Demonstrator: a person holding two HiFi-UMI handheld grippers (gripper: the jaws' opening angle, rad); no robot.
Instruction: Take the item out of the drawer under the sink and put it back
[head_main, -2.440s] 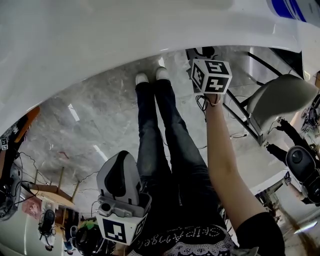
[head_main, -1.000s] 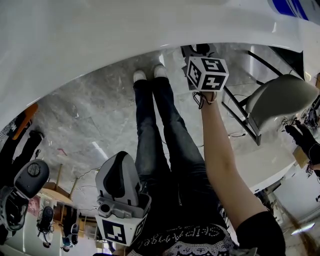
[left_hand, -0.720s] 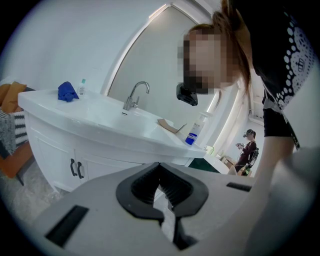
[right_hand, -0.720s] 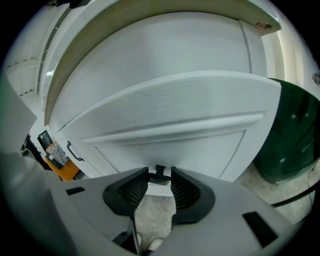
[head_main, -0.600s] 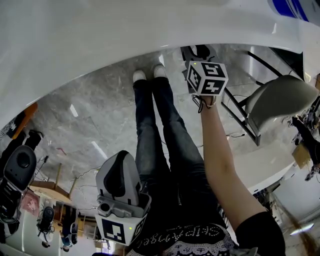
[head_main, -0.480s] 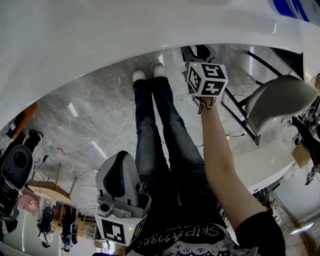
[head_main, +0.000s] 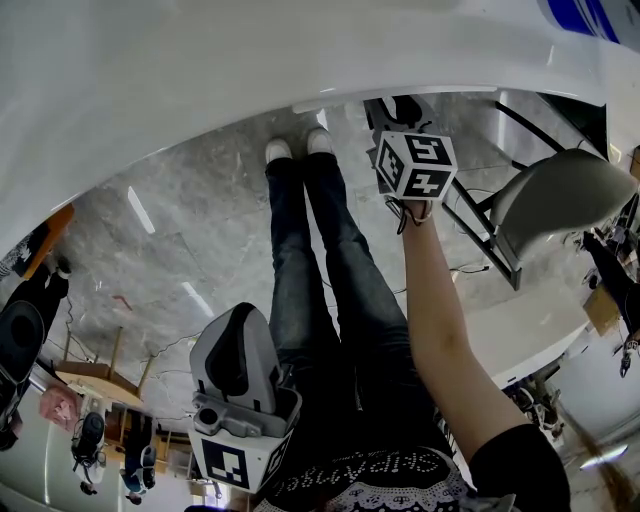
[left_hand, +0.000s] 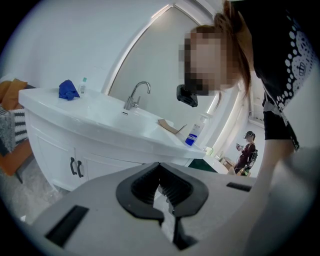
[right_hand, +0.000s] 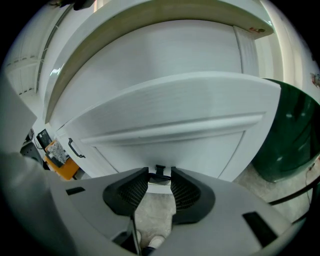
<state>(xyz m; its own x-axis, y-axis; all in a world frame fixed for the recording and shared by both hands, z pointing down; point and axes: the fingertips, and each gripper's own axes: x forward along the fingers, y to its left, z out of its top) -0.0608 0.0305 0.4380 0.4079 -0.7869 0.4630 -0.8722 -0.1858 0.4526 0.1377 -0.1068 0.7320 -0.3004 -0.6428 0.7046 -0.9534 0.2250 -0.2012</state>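
Observation:
My right gripper (right_hand: 160, 176) is shut on the small black handle (right_hand: 160, 170) of the curved white drawer front (right_hand: 170, 105) under the sink counter (head_main: 200, 80). In the head view this gripper (head_main: 402, 115) reaches under the counter's edge at arm's length, its marker cube on top. A thin white strip of the drawer (head_main: 330, 101) shows just below that edge. The drawer's inside and any item in it are hidden. My left gripper (head_main: 238, 330) hangs low by the person's hip. In its own view the left gripper (left_hand: 162, 189) is shut on nothing.
The left gripper view shows the vanity with a faucet (left_hand: 135, 95), a blue cloth (left_hand: 68, 90), a blue-labelled bottle (left_hand: 193, 135) and cabinet doors with black handles (left_hand: 76, 167). A dark green bin (right_hand: 290, 135) stands right of the drawer. A grey chair (head_main: 560, 195) is on the right.
My right gripper has drawn slightly back toward the person, and a white strip of drawer now shows under the counter edge. The left gripper has stayed put.

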